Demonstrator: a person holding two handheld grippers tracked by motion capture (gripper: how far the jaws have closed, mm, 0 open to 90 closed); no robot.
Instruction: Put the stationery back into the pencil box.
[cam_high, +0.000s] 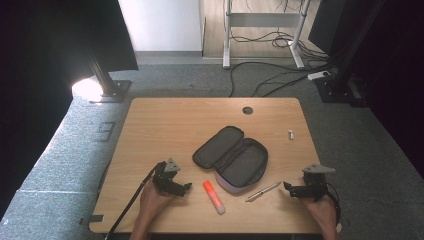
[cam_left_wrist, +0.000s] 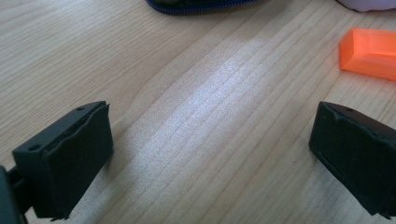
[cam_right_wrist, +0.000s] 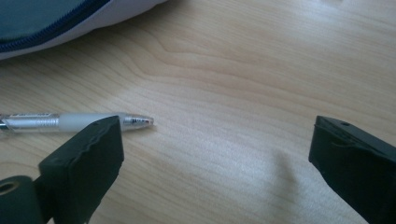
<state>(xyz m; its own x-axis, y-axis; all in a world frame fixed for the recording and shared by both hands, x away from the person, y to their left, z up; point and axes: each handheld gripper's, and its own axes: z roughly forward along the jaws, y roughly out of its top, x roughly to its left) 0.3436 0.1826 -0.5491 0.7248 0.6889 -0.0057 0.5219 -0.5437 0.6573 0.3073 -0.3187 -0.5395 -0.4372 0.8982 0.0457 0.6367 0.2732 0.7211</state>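
Left tool (cam_high: 186, 188) sits on the counter (cam_high: 160, 125), jaws wide apart, nothing between them; orange glue stick (cam_high: 213, 196) lies just beside it. Right tool (cam_high: 288, 188) also gapes wide and grips nothing; clear pen (cam_high: 263, 191) lies on the counter between it and the open pencil case (cam_high: 231, 157), tip near one jaw in the right gripper view. Small white item (cam_high: 290, 134) lies well apart near the far right edge.

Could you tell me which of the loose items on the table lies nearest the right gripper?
The clear pen, just left of the right gripper; the orange glue stick lies farther left.
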